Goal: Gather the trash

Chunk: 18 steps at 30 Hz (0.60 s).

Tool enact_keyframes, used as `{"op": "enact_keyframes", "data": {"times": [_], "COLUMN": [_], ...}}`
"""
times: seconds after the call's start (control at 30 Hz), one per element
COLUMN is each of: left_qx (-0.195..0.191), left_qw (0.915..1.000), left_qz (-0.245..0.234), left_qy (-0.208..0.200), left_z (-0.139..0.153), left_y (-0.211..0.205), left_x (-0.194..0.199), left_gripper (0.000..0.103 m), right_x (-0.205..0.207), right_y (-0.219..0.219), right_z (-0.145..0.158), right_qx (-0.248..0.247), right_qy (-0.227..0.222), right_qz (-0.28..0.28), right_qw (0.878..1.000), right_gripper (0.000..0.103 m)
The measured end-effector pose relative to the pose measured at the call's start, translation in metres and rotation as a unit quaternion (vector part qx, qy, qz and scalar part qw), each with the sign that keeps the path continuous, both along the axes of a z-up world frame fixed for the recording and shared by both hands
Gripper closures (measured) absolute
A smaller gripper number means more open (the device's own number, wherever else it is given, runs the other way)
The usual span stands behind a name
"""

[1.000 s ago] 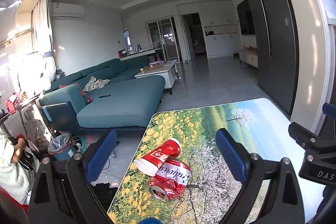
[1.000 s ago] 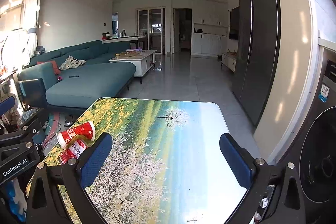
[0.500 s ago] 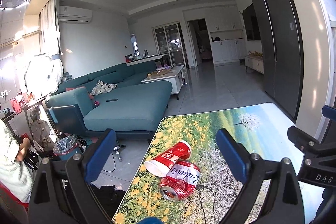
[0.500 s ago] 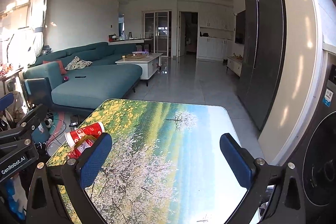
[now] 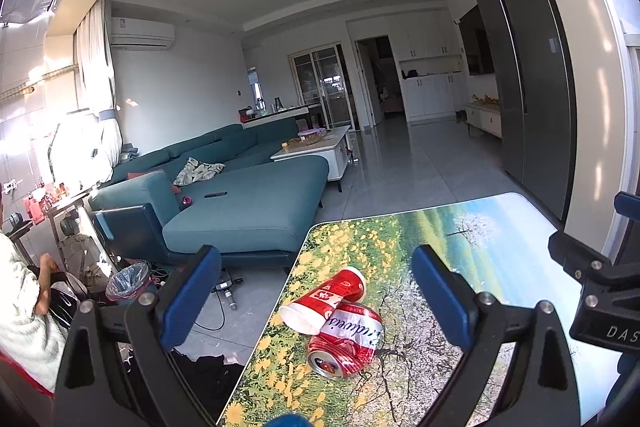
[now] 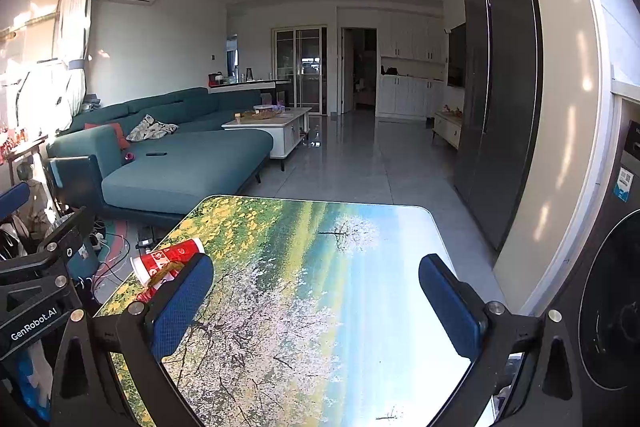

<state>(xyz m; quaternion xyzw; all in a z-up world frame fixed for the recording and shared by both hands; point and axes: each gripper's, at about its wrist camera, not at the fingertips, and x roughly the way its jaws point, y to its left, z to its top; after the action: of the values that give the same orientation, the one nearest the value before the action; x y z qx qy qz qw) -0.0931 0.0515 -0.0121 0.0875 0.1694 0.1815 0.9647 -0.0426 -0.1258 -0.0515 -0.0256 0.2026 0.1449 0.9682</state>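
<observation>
1. Your left gripper (image 5: 316, 291) is spread wide and holds nothing. It hangs above the near left part of the table (image 5: 500, 239), both blue pads clear of the trash.
2. Your right gripper (image 6: 316, 303) is spread wide too, with nothing in it. It sits over the table's middle, where the print is bare.
3. The trash lies at the table's left edge: a red paper cup (image 5: 323, 301) on its side, and a crushed red can (image 5: 346, 341) touching it on the near side.
4. From the left gripper both pieces sit ahead and slightly below, roughly between the two pads in the left wrist view. The left one is clearly nearer; the right would have to cross the table.
5. Cup's long axis runs diagonally, white open mouth toward the near left, base toward the far right. Can's axis is roughly parallel, its open end facing you.
6. My call: go down with the left, and close across the cup's short width rather than along it.
7. A lined trash bin (image 5: 127, 279) stands on the floor to the left, below table level, well apart from the table.
8. Hidden: in the right wrist view the left pad covers most of the can, and only the cup (image 6: 168, 261) reads well.
9. A person's sleeve (image 5: 24, 323) is cut off at the left border.
</observation>
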Motion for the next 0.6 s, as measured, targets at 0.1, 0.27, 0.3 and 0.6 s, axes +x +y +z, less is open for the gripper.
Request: {"op": "enact_keyframes", "data": {"times": [0.1,0.27,0.3,0.6], "left_qx": [0.001,0.0,0.0,0.003], "left_qw": [0.9999,0.9999,0.9999,0.9999], "left_qz": [0.0,0.001,0.001,-0.002], "left_qy": [0.011,0.011,0.011,0.017], "left_z": [-0.0009,-0.0008,-0.0004,0.0003], "left_y": [-0.0011,-0.0016,-0.0012,-0.0045], "left_x": [0.0011,-0.0018,-0.0019,-0.0034], "left_gripper": [0.006,0.006,0.006,0.006], "right_x": [-0.0022,-0.0032,-0.0035,-0.0042], "right_y": [0.0011,0.0021,0.0022,0.0007], "right_z": [0.0006,-0.0001,-0.0004,-0.0016], "right_qx": [0.0,-0.001,-0.001,-0.001], "right_qy": [-0.001,0.0,0.0,0.002], "right_qz": [0.003,0.004,0.004,0.003], "right_qw": [1.0,1.0,1.0,1.0], "right_gripper": [0.0,0.0,0.0,0.0]}}
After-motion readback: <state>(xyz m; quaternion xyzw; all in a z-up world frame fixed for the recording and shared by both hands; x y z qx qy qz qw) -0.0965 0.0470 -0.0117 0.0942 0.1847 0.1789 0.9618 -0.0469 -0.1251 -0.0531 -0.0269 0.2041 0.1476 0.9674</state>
